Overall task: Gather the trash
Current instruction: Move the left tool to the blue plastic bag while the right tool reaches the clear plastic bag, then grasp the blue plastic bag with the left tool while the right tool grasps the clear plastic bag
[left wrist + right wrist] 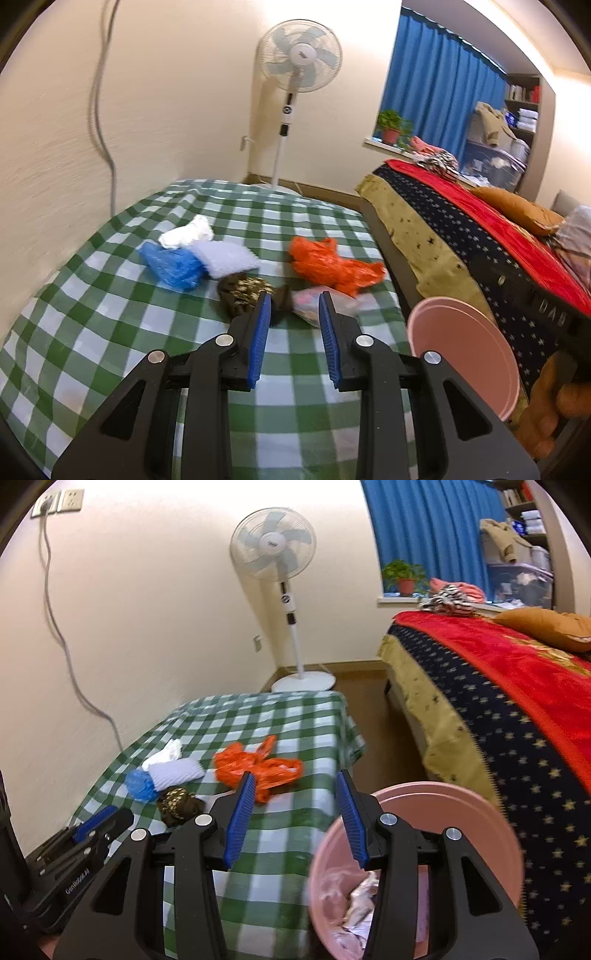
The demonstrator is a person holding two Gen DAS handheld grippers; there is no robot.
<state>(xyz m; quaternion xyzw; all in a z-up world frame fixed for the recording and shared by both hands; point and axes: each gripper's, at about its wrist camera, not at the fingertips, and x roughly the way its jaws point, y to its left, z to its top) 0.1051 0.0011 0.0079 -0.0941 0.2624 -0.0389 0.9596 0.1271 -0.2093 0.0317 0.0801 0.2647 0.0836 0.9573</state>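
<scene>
Trash lies on a green checked tablecloth (pixel 110 314): an orange plastic bag (pixel 328 266), a blue bag (pixel 173 267), a white crumpled bag (pixel 186 232), a pale white pad (pixel 227 258), a dark patterned wrapper (pixel 245 295) and a clear pinkish wrapper (pixel 314 304). My left gripper (pixel 294 306) is open and empty, just short of the dark wrapper and clear wrapper. My right gripper (pixel 295 786) is open and empty, above the table's right edge and the pink bin (pixel 491 812), which holds crumpled trash (pixel 354 901). The left gripper also shows in the right wrist view (pixel 96 823).
A bed with a red and starred blanket (pixel 498 701) stands right of the table across a narrow floor gap. A standing fan (pixel 284 590) is in the far corner. A cable (pixel 62 635) hangs down the left wall.
</scene>
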